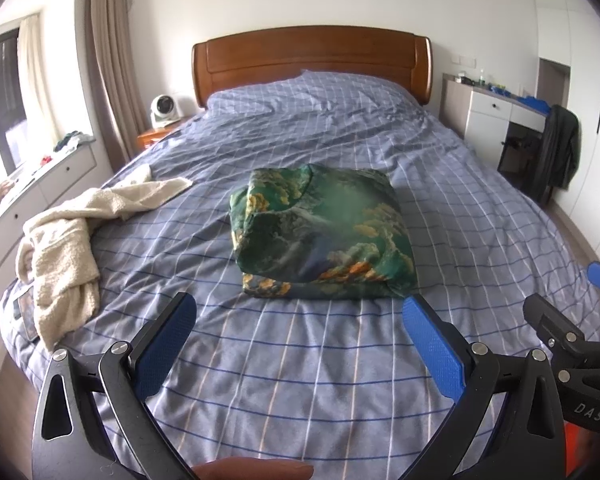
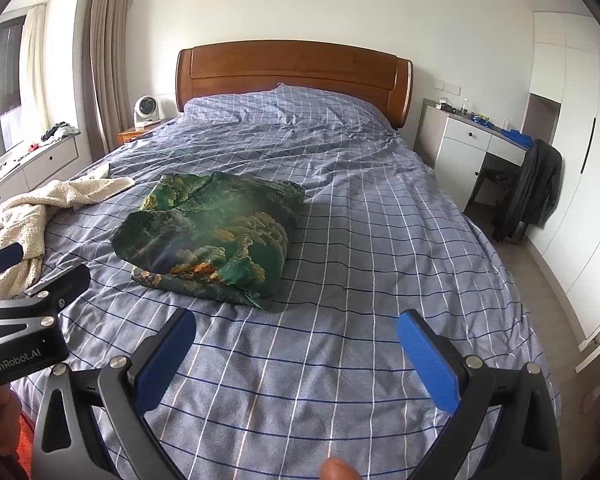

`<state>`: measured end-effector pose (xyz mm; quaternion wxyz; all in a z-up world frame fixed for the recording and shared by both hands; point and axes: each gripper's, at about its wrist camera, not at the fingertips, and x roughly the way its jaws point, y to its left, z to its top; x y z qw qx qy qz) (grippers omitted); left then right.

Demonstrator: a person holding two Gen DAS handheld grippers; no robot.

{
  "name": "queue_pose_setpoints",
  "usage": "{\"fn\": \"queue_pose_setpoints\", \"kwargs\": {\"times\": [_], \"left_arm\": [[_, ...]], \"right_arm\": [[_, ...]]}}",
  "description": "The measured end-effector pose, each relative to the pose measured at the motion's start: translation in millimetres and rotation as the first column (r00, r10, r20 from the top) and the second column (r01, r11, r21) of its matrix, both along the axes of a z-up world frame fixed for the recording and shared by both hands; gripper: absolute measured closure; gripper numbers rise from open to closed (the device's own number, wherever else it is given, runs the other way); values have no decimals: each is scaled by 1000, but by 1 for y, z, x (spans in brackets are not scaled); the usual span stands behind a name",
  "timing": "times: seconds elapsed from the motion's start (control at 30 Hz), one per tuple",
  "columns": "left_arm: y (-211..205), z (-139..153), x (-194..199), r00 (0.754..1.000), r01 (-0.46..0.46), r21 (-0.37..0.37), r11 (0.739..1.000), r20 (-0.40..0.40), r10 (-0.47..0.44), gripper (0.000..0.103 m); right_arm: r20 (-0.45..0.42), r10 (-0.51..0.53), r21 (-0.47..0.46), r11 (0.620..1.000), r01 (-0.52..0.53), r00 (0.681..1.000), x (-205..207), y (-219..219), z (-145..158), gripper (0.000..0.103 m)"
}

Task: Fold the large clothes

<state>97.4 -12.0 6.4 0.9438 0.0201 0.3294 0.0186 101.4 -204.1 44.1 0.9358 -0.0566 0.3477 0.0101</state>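
1. A folded green garment lies mid-frame on the checked bed; a cream robe sprawls at left.
2. Left gripper and right gripper both gape apart, holding nothing.
3. The right view alone shows the wardrobe handle at right.

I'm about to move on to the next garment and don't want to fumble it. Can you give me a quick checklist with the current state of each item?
1. Left gripper open and holding nothing: ok.
2. Right gripper open and holding nothing: ok.
3. Green patterned garment folded into a compact bundle on the bed: ok.
4. Cream robe ready to fold: not ok, it lies crumpled near the bed's left edge.
5. Bare bedspread in front of both grippers to lay the robe out: ok.
6. Whether the robe's sleeves are tangled: cannot tell.
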Motion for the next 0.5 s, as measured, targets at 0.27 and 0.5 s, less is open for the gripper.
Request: {"fn": "queue_pose_setpoints", "kwargs": {"times": [0.27, 0.5], "left_arm": [[1, -5, 0, 1000, -3, -7, 1000, -6, 3, 0], [0, -4, -4, 1000, 7, -18, 1000, 18, -7, 0]], "right_arm": [[-1, 0, -17, 1000, 0, 1000, -1, 3, -3, 1], [-2, -1, -17, 1000, 1, 1000, -1, 4, -4, 1]]}}
